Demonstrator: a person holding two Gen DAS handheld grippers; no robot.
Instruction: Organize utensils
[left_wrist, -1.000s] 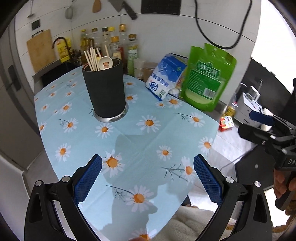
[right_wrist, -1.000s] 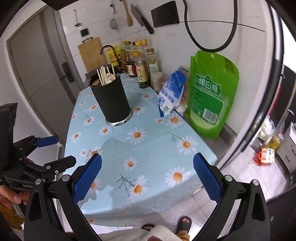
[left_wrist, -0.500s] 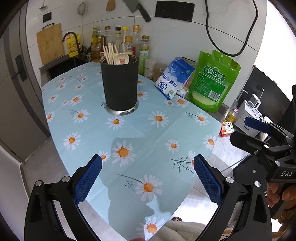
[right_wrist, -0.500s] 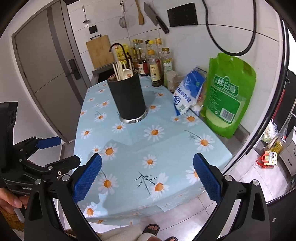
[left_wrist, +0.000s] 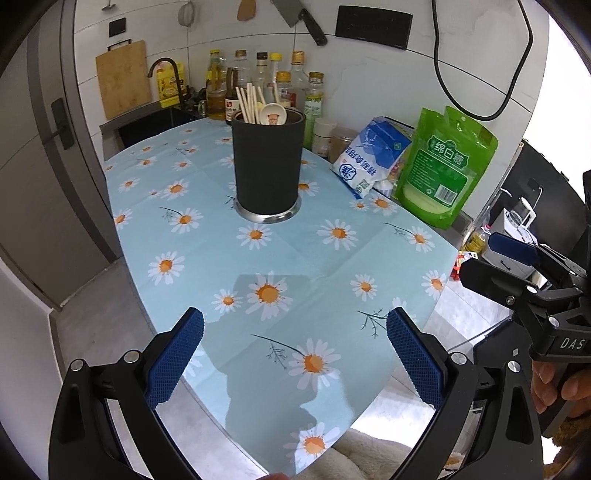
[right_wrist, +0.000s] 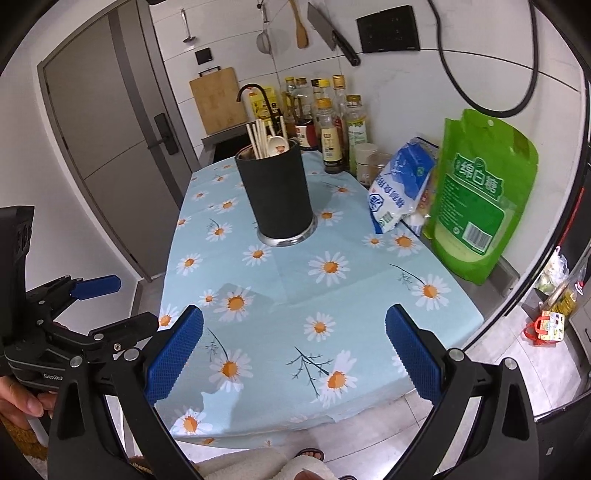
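Observation:
A black utensil holder (left_wrist: 267, 166) stands upright on the daisy tablecloth (left_wrist: 295, 266), also in the right wrist view (right_wrist: 277, 195). It holds several wooden chopsticks (left_wrist: 248, 101) and a white spoon (left_wrist: 273, 114). My left gripper (left_wrist: 294, 360) is open and empty, hovering over the table's near edge, far from the holder. My right gripper (right_wrist: 293, 360) is open and empty, also back over the near edge. Each gripper shows in the other's view, at the right (left_wrist: 517, 258) and at the left (right_wrist: 92, 295).
Behind the holder stand several bottles (left_wrist: 280, 88), a blue-white bag (left_wrist: 369, 162) and a green bag (left_wrist: 443, 170) against the wall. A sink with a tap (left_wrist: 162, 74) and a cutting board (left_wrist: 122, 83) lie at the far left. A knife (left_wrist: 306, 18) hangs on the wall.
Both grippers have pulled back and up from the table, so the holder appears farther away. Both stay open and empty.

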